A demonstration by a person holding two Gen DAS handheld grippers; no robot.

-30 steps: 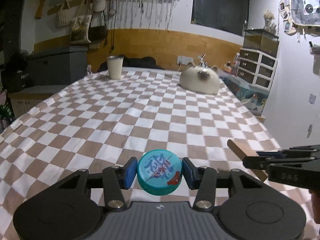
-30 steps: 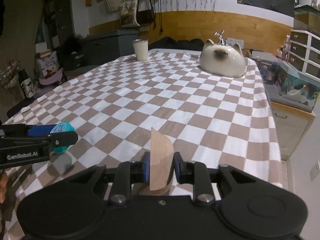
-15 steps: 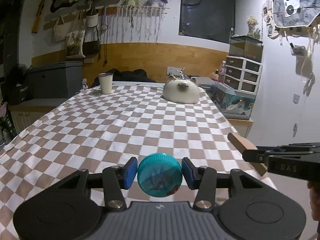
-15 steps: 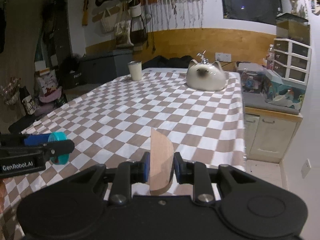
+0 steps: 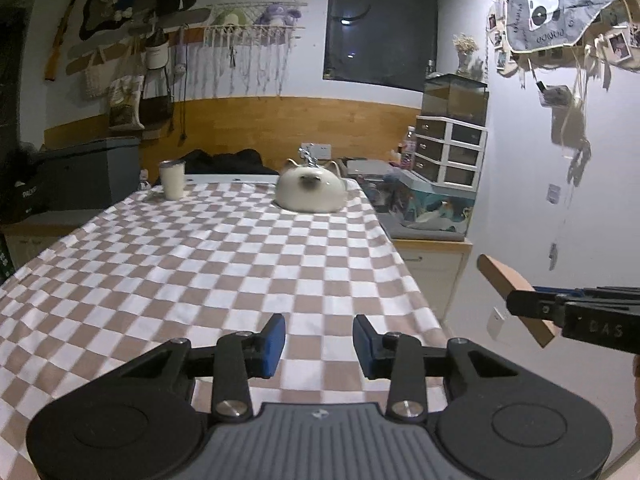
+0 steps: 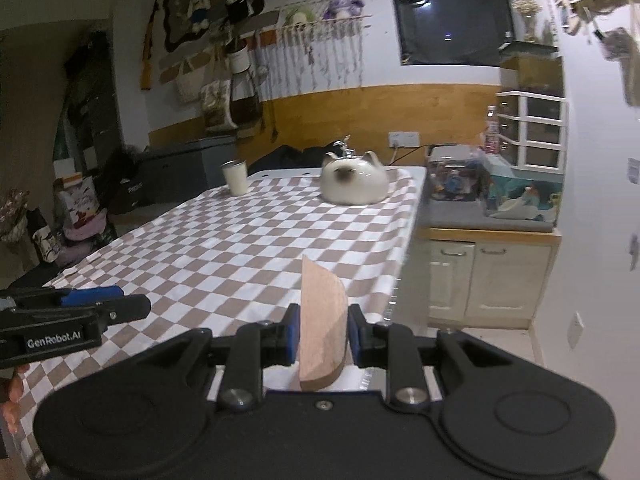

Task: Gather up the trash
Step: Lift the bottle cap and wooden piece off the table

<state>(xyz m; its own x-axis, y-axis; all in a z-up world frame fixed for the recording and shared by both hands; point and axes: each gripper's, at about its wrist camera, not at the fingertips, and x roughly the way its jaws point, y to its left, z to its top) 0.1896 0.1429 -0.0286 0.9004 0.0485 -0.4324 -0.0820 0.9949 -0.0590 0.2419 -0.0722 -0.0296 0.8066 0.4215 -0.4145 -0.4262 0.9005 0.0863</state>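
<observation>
My left gripper (image 5: 319,344) is open and empty above the near edge of the checkered table (image 5: 224,264); the teal cap it held is out of sight. It also shows at the left of the right wrist view (image 6: 120,304). My right gripper (image 6: 322,338) is shut on a flattened brown cardboard piece (image 6: 322,324), held upright off the table's right side. That cardboard piece (image 5: 516,300) and the right gripper's fingers (image 5: 536,304) show at the right of the left wrist view.
A cat-shaped white object (image 5: 310,194) and a white cup (image 5: 172,180) stand at the table's far end. A low cabinet (image 6: 488,276) with clutter and white drawers (image 5: 450,152) stand right of the table. A grey bin (image 5: 86,176) is far left.
The teal cap was between my left fingers; now they are empty and it is gone from view. Both grippers have risen and tilted up. The right still holds the cardboard.
</observation>
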